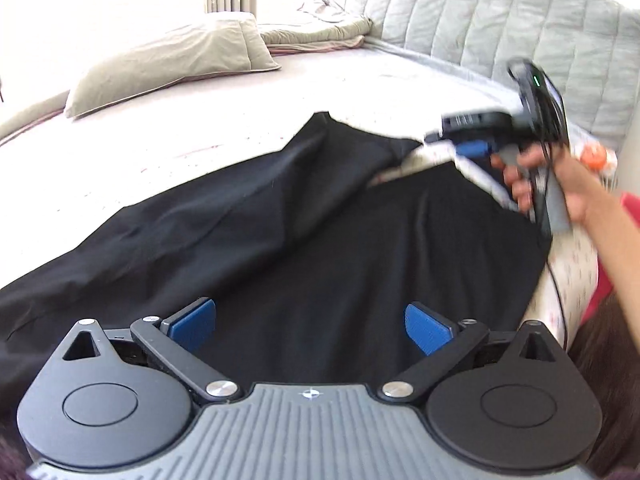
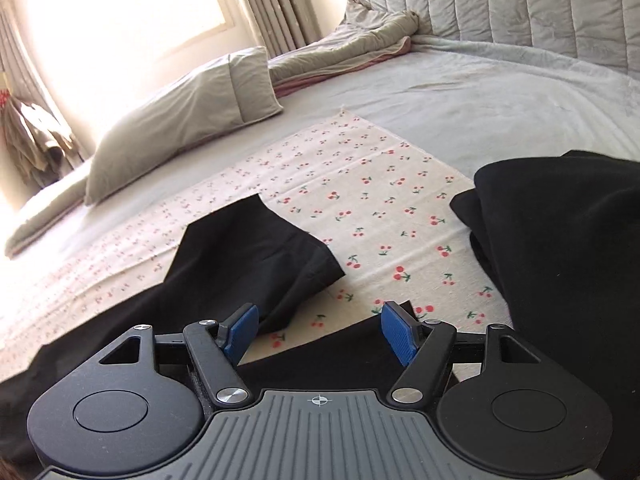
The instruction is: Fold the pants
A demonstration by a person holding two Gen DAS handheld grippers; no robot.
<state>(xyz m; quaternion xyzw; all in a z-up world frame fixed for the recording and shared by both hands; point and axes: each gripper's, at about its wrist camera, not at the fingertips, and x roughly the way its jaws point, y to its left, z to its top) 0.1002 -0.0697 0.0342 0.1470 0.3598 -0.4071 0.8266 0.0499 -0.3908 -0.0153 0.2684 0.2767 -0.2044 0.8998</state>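
Daylight floods from the bright window [image 2: 120, 12], blown out to white glare. The person's hand [image 1: 560, 184] smears with motion blur (fisheye bends the edges).

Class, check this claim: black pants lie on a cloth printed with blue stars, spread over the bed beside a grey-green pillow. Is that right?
Not quite. The cloth under the black pants is printed with red cherries, not blue stars, as the right wrist view shows. The bed and pillow are as stated.

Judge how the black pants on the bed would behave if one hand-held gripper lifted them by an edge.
The black pants would probably sag and drape: they already lie in soft creases. Likely light, since the leg end lies thin on the cherry-print cloth. They should not roll or tip, though a pushed fold may bunch.
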